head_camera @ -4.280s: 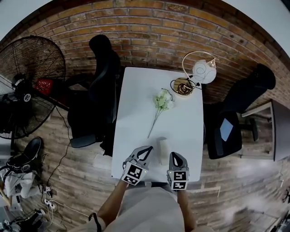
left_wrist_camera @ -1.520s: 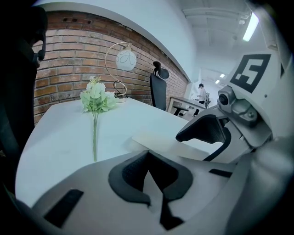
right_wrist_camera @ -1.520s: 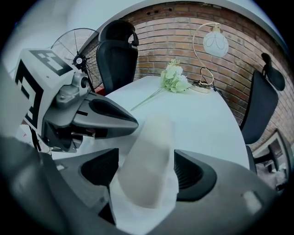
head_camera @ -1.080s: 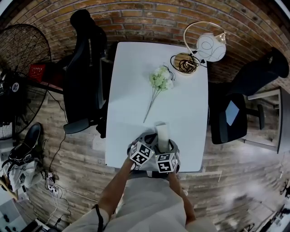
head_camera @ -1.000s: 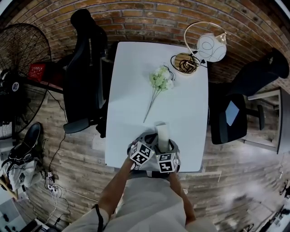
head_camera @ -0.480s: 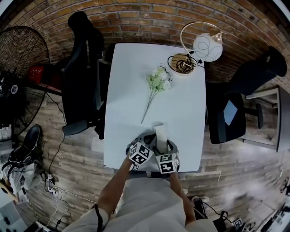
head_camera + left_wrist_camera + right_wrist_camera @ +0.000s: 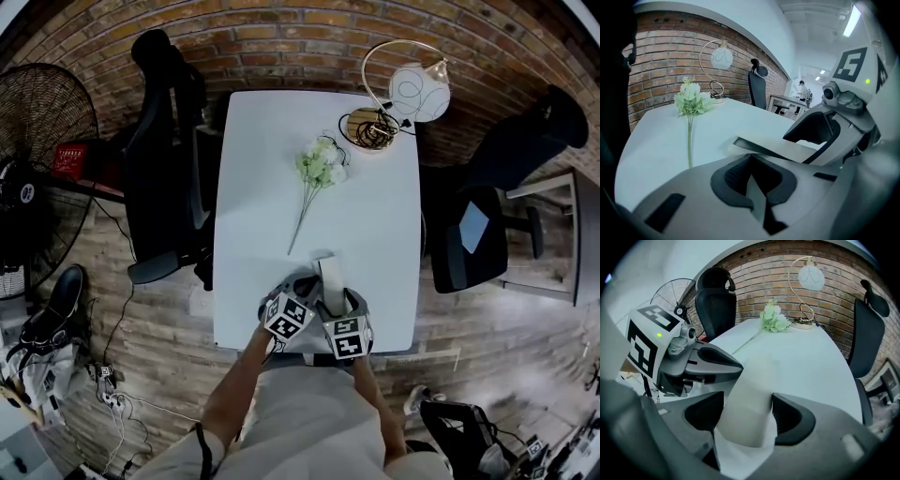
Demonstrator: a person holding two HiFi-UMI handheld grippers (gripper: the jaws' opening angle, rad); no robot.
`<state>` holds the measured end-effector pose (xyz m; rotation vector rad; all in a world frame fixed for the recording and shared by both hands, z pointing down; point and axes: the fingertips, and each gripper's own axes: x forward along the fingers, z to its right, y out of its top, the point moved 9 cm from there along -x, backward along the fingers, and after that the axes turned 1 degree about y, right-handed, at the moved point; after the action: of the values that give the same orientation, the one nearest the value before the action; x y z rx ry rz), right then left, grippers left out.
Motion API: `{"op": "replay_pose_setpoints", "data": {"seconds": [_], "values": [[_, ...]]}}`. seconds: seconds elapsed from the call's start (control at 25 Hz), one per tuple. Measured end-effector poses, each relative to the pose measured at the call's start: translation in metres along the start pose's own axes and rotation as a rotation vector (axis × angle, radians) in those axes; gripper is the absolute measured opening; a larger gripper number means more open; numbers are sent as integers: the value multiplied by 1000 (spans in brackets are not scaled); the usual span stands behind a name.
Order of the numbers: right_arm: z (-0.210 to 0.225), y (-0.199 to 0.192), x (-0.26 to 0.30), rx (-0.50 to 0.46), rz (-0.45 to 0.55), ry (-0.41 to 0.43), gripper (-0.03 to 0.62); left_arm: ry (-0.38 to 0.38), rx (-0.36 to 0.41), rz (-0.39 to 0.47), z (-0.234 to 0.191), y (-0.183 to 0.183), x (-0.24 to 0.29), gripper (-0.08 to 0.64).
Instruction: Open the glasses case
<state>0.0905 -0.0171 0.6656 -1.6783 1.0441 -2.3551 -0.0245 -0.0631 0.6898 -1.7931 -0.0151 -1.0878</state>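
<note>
The glasses case is a pale, soft, flat pouch lying lengthwise near the front edge of the white table. My right gripper straddles its near end. In the right gripper view the case fills the gap and both dark pads touch it; these jaws have just been closing on it. My left gripper has its jaws together, and its pointed tip rests against the case's left side. In the left gripper view the case is a thin strip just beyond the tips. I cannot see whether an edge is nipped.
A spray of pale artificial flowers lies mid-table. A gold lamp with a white globe stands at the far right corner. Black office chairs flank the table, a floor fan stands far left, and a brick wall is behind.
Several seconds ago the grippers stood apart on either side of the case, the left one open. Now both are at its near end. In the last second only the head view shifted slightly.
</note>
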Motion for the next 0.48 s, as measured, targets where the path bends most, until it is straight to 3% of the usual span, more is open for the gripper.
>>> {"op": "replay_pose_setpoints", "data": {"seconds": [0.48], "values": [[4, 0, -12, 20, 37, -8, 293, 4, -3, 1, 0, 0, 0, 3]]}}
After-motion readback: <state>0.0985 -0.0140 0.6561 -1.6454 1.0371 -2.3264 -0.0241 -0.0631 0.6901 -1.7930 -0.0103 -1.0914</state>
